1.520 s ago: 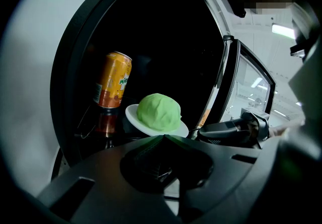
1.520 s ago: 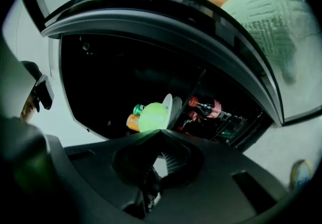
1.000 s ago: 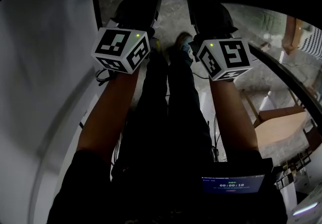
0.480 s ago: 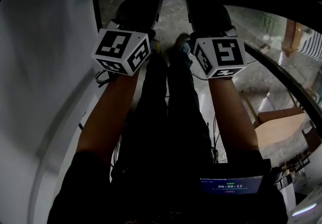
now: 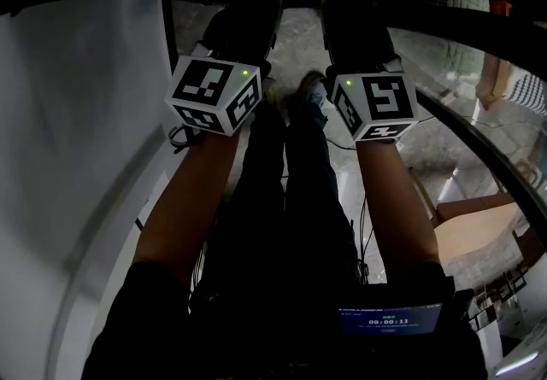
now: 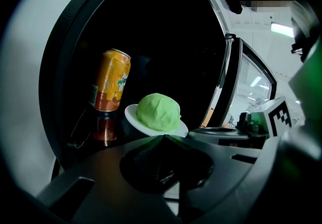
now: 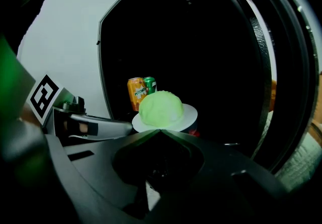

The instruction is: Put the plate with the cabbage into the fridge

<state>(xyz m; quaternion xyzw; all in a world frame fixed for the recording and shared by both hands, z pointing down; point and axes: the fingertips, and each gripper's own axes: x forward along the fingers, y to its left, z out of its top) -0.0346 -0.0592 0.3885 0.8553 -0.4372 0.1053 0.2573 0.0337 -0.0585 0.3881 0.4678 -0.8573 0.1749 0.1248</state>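
At the mouth of the fridge (image 6: pixel 63 72), the plate (image 6: pixel 135 117) with the cabbage (image 6: pixel 158 112) is held by both grippers. The left gripper (image 6: pixel 163 136) is shown in its own view with its jaws brought together on the near rim of the plate. The right gripper (image 7: pixel 160 130) is likewise clamped on the near rim in its own view, so the plate is gripped at two places side by side. The cabbage, a pale green round head, is seated in the middle of the white plate.

Whether the plate rests on anything beneath it cannot be told. Behind the plate, inside the dark fridge, an orange can (image 6: pixel 109 81) is stood upright toward the left side, with its reflection shown beneath it. A green can (image 7: pixel 150 84) is seen just beside it in the right gripper view. The glass door (image 6: pixel 236 82) is swung open at the right of the opening. In the head view the plate is found at the top edge, just beyond the two grippers, against the dark interior.
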